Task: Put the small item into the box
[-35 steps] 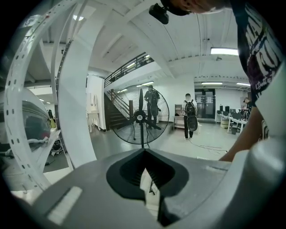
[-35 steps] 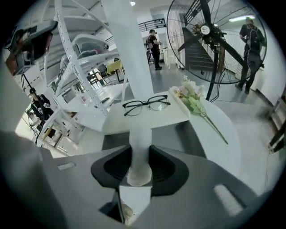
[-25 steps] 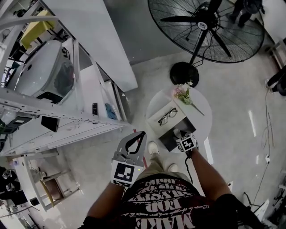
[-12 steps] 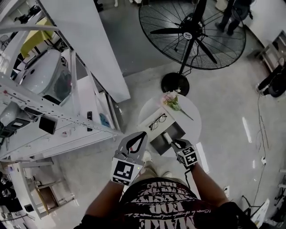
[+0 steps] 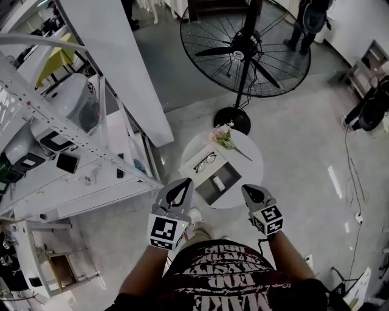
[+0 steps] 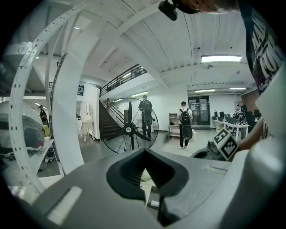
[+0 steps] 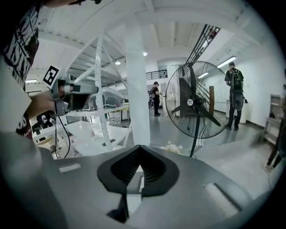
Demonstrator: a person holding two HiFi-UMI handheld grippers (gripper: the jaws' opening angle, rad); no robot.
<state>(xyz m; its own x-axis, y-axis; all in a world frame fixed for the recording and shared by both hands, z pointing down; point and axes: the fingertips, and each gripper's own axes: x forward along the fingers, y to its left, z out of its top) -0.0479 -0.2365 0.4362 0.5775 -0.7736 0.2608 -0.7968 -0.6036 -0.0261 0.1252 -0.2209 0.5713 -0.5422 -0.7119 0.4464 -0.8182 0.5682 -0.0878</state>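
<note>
Shelving takes up the far left: a white metal rack [image 5: 91, 143] with perforated uprights, and the stuff on its shelves is too small for me to call.

Next over is the left gripper [image 5: 182, 186], a grey two-jaw thing with a marker cube at its back end, held out in front of the person's black T-shirt [image 5: 225, 273]. Its jaws are together at the tips with nothing in them. Its own view only shows the hollow behind the tips, with a bit of tabletop visible through it.

Just past it on the floor stands a round white table [image 5: 249, 159]. On the table's left part lies a flat white square panel [image 5: 196, 167] with black-framed eyeglasses [image 5: 205, 160] resting on it. Touching that panel on the near side is a dark grey open-topped box [image 5: 206, 192], and the small white block [image 5: 217, 182] sits inside it, on the bottom, roughly in the middle. Neither gripper touches the block or the box. Some pale pink flowers [image 5: 223, 136] on green stems lie at the table's far edge, and a big black pedestal fan [image 5: 245, 45] stands right behind.

Then comes the right gripper [image 5: 249, 191], hanging over the table's near edge, clear of the box. Its jaws have just been closing and now sit fully together, empty.

Two people [image 5: 307, 15] stand beyond the fan at the top right.
</note>
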